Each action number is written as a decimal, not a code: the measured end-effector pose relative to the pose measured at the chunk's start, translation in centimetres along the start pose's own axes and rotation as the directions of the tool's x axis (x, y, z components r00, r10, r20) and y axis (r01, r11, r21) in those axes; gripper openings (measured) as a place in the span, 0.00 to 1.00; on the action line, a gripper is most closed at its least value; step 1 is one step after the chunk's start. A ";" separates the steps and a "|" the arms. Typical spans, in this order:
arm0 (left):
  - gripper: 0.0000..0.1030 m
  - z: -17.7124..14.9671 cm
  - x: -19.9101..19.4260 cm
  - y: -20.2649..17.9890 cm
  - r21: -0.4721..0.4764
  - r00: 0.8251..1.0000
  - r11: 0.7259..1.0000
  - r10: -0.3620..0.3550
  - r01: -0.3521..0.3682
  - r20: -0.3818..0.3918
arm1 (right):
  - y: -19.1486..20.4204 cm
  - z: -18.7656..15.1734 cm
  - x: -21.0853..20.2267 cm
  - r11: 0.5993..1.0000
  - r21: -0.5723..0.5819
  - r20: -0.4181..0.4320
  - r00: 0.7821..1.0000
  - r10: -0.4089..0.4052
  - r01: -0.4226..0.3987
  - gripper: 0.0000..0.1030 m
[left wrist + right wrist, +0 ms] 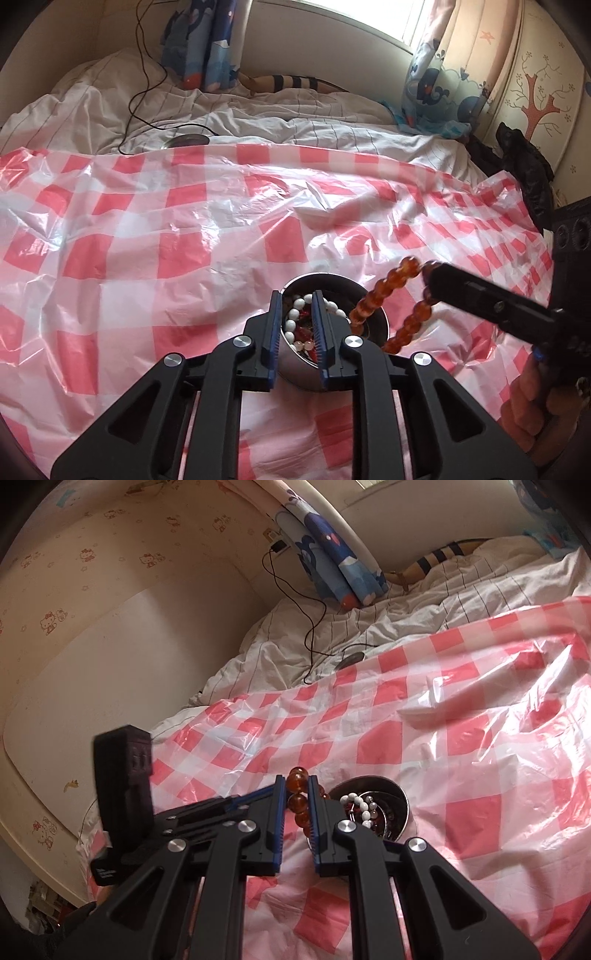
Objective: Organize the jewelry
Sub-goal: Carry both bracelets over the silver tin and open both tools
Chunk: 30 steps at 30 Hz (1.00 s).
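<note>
- Two risks stand out. First, the amber bead bracelet [402, 302] hangs as a loose loop from the right gripper [296, 801]; its lower end swings at the rim of the steel bowl [382, 321], so a release off-centre could drop it onto the checked plastic sheet [147, 229] outside the bowl.
- Second, the left gripper [296, 321] sits directly over the bowl, jaws narrowly apart and holding nothing; a push downward could tip the bowl on the soft bedding.
- The right gripper's jaws are clamped on the bracelet, the beads stacked between its pads.
- The bracelet lies right of the left gripper, just beside the bowl beneath that claw.
- The bracelet shows round, translucent orange-brown beads, glossy, strung closely.
- White beads [360, 805] and red pieces already lie inside the bowl.
</note>
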State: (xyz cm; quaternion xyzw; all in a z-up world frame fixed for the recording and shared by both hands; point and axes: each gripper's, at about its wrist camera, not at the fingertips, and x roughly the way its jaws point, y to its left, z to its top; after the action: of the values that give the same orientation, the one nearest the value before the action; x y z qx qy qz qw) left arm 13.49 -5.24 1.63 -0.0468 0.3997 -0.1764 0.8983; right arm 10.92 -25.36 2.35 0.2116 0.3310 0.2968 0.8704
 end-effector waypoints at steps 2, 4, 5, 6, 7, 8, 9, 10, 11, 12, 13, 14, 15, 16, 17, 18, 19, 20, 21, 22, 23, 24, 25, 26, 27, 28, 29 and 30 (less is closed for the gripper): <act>0.18 0.1 -0.3 0.2 -0.006 1.000 1.000 -0.001 0.001 0.005 | -0.5 -0.2 0.9 1.000 0.015 -0.017 1.000 0.000 0.001 0.12; 0.20 0.2 -0.5 0.3 -0.009 1.000 1.000 -0.002 0.002 0.010 | -0.9 -0.3 1.6 0.999 0.041 -0.027 0.999 0.021 -0.020 0.12; 0.20 0.2 -0.6 0.3 -0.010 1.000 1.000 -0.003 0.004 0.011 | -1.0 -0.4 1.8 0.998 0.053 -0.033 0.999 0.034 -0.033 0.12; 0.21 0.2 -0.6 0.3 -0.010 1.000 1.000 -0.001 0.001 0.013 | -1.1 -0.5 2.0 0.998 0.057 -0.043 0.999 0.033 -0.030 0.12; 0.21 0.2 -0.7 0.3 -0.011 1.000 1.000 0.000 0.000 0.013 | -1.1 -0.5 2.2 0.998 0.051 -0.056 0.998 0.024 -0.021 0.12; 0.22 0.2 -0.6 0.3 -0.010 1.000 1.000 0.002 -0.002 0.011 | -1.1 -0.6 2.5 0.999 0.037 -0.071 0.997 -0.001 0.004 0.12; 0.24 0.2 -0.6 0.3 -0.008 1.000 1.000 0.007 -0.007 0.009 | -1.0 -0.8 2.7 0.998 0.011 -0.078 0.995 -0.056 0.057 0.12; 0.29 0.1 -0.6 0.3 -0.006 1.000 1.000 0.011 -0.011 0.006 | -0.9 -0.9 2.8 0.994 -0.015 -0.080 0.991 -0.107 0.106 0.13; 0.31 0.0 -0.6 0.2 -0.004 1.000 1.000 0.016 -0.016 0.005 | -0.8 -1.0 3.0 0.987 -0.046 -0.079 0.984 -0.159 0.155 0.14; 0.35 -0.1 -0.6 0.2 -0.002 1.000 1.000 0.021 -0.021 0.005 | -0.7 -1.1 3.1 0.979 -0.068 -0.074 0.978 -0.197 0.193 0.17; 0.38 -0.2 -0.7 0.1 0.000 1.000 1.000 0.024 -0.024 0.005 | -0.6 -1.3 3.2 0.966 -0.097 -0.060 0.967 -0.247 0.241 0.27; 0.40 -0.2 -0.7 0.0 0.001 1.000 1.000 0.029 -0.029 0.002 | -0.4 -1.4 3.2 0.954 -0.124 -0.047 0.959 -0.279 0.272 0.33; 0.43 -0.3 -0.7 0.0 0.002 0.999 0.999 0.035 -0.035 -0.001 | -0.3 -1.5 3.3 0.948 -0.143 -0.042 0.955 -0.292 0.284 0.35; 0.45 -0.5 -0.7 -0.1 0.005 0.999 0.999 0.041 -0.041 -0.003 | -0.1 -1.6 3.4 0.940 -0.165 -0.038 0.951 -0.308 0.298 0.36; 0.46 -0.6 -0.7 -0.2 0.009 0.999 0.999 0.047 -0.047 -0.005 | 0.1 -1.7 3.3 0.932 -0.183 -0.031 0.945 -0.324 0.314 0.37; 0.49 -0.8 -0.8 -0.3 0.013 0.999 0.998 0.054 -0.054 -0.008 | 0.2 -1.8 3.2 0.928 -0.192 -0.022 0.944 -0.330 0.320 0.37; 0.52 -1.0 -0.9 -0.3 0.015 0.998 0.998 0.062 -0.062 -0.010 | 0.3 -1.8 3.0 0.928 -0.190 -0.018 0.943 -0.331 0.322 0.37; 0.52 -1.2 -1.0 -0.3 0.016 0.997 0.997 0.071 -0.071 -0.014 | 0.2 -1.8 2.6 0.927 -0.184 -0.011 0.942 -0.334 0.327 0.38; 0.53 -1.5 -1.1 -0.4 0.017 0.997 0.997 0.078 -0.078 -0.017 | 0.3 -1.7 2.2 0.926 -0.180 -0.005 0.941 -0.338 0.332 0.38; 0.54 -1.9 -1.2 -0.4 0.019 0.996 0.996 0.087 -0.087 -0.021 | 0.3 -1.7 1.6 0.924 -0.174 0.004 0.939 -0.344 0.340 0.39; 0.55 -2.2 -1.4 -0.4 0.021 0.995 0.995 0.094 -0.093 -0.023 | 0.5 -1.8 0.8 0.921 -0.168 0.014 0.935 -0.353 0.350 0.43; 0.56 -2.6 -1.6 -0.5 0.025 0.994 0.994 0.103 -0.102 -0.027 | 0.7 -1.8 0.3 0.918 -0.166 0.021 0.932 -0.361 0.359 0.44; 0.58 -3.0 -1.9 -0.7 0.030 0.993 0.994 0.111 -0.110 -0.030 | 1.1 -2.1 -0.6 0.912 -0.171 0.031 0.927 -0.373 0.372 0.44; 0.58 -3.3 -2.1 -0.9 0.035 0.993 0.993 0.117 -0.116 -0.031 | 1.5 -2.4 -1.1 0.908 -0.178 0.036 0.925 -0.379 0.379 0.46; 0.61 -3.7 -2.4 -1.1 0.041 0.992 0.991 0.126 -0.125 -0.030 | 2.1 -3.1 -1.9 0.899 -0.192 0.042 0.919 -0.392 0.393 0.47; 0.64 -4.1 -2.7 -1.4 0.046 0.990 0.990 0.135 -0.134 -0.029 | 2.5 -3.5 -2.3 0.891 -0.203 0.047 0.912 -0.407 0.407 0.53; 0.66 -4.6 -3.0 -1.7 0.053 0.989 0.988 0.148 -0.146 -0.029 | 2.9 -4.2 -2.9 0.880 -0.213 0.051 0.904 -0.424 0.424 0.60; 0.70 -5.0 -3.3 -1.9 0.059 0.987 0.986 0.159 -0.157 -0.029 | 3.2 -4.9 -3.4 0.868 -0.223 0.053 0.895 -0.444 0.444 0.64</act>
State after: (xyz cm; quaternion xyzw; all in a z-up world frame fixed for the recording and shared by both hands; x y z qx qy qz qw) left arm 7.28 -5.60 1.01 0.0133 0.4122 -0.1166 0.9035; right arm 4.17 -24.40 2.28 0.0282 0.3341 0.1253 0.9337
